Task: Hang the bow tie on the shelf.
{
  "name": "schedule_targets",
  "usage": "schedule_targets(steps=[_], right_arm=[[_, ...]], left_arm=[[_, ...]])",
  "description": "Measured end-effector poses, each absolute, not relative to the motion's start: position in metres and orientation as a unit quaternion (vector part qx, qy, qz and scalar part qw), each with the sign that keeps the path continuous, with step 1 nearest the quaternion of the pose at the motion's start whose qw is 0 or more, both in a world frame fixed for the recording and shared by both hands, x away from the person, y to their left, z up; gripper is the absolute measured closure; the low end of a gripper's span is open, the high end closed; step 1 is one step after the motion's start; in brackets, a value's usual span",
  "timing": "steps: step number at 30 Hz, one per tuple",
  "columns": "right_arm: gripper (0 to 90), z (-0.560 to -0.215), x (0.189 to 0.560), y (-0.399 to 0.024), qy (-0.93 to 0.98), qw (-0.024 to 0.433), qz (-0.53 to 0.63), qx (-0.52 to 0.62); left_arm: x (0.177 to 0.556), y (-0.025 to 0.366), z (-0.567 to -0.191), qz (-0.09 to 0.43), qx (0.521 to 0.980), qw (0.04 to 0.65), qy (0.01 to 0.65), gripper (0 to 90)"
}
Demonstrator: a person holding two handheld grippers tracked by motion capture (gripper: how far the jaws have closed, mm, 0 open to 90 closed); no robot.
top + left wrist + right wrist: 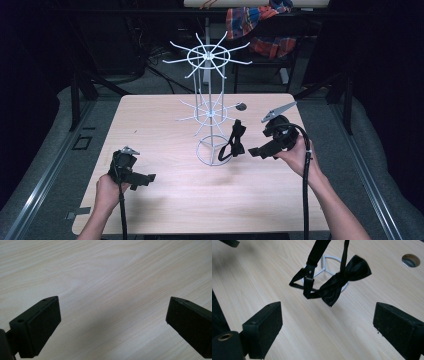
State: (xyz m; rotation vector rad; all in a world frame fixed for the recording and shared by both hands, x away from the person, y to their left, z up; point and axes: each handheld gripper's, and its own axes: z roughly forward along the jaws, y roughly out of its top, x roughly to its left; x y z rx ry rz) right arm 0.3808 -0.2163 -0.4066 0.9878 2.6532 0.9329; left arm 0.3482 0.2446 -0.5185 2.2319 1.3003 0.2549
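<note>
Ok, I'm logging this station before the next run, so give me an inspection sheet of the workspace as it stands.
Surface: light wood table, bare apart from the stand; round hole near the far edge.
Job's things: white wire rack with two tiers of spokes, upright on its ring base; black bow tie hanging from a lower spoke by its strap.
Clutter: nothing seen on the table.
Grippers: left gripper open over bare wood; right gripper open, facing the bow tie, not touching it.
Cables: one black cable trails from each gripper toward the person.
Surroundings: dark room, plaid cloth behind the table.
</note>
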Motion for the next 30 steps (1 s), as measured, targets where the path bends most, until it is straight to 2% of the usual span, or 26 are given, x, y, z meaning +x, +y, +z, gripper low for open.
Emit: schedule_targets(steps=[5, 16, 30], right_arm=[[1.7, -0.412, 0.372, -0.225, 0.890, 0.077, 0.300, 0.336], [1.5, -0.427, 0.352, -0.247, 0.893, 0.074, 0.277, 0.348], [0.0, -0.461, 0.321, -0.278, 0.892, 0.046, 0.242, 0.380]], left_arm=[[0.348, 0.244, -0.519, 0.094, 0.828, 0.269, 0.482, 0.0], [0.348, 0.243, -0.519, 0.093, 0.829, 0.268, 0.483, 0.0], [0.348, 0.243, -0.519, 0.093, 0.828, 0.265, 0.485, 0.0]])
